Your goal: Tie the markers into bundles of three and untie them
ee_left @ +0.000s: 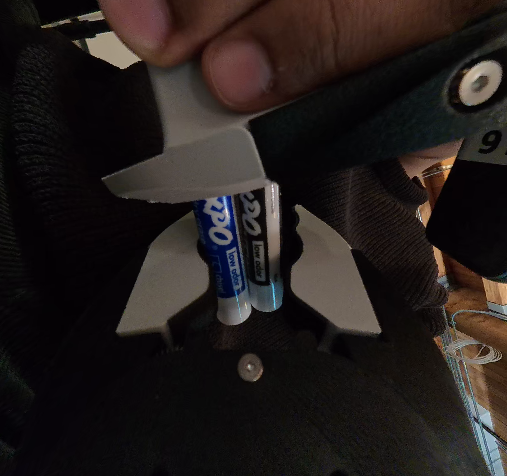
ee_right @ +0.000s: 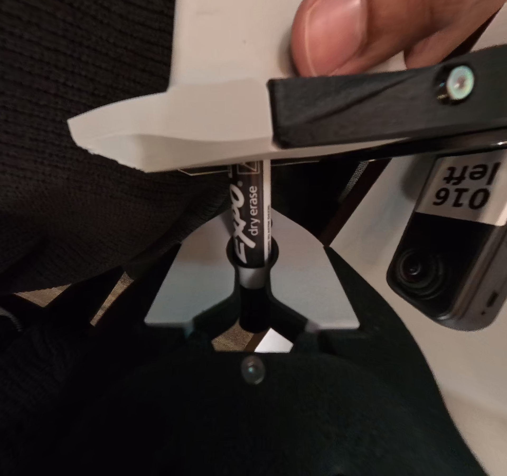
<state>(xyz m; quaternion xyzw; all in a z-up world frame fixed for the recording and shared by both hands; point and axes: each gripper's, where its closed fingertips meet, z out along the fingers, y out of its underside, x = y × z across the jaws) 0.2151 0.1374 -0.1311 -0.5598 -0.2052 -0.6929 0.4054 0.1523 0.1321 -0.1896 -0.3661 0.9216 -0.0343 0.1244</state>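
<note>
Only left gripper point(ee_left: 248, 254) pinching blue marker point(ee_left: 219, 257) beside black marker point(ee_left: 260, 248)

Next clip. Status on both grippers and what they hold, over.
Left gripper shut on blue marker and black marker, side by side. Right gripper shut on one black marker. A hand grips the other gripper's finger just ahead, crowding each view.

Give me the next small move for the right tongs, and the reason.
Probably draw the right tongs slowly straight back along the black marker. They are shut near its black end, while the left tongs clamp a blue marker and a black one side by side, seemingly that same black marker. A sideways pull would likely twist both.
</note>
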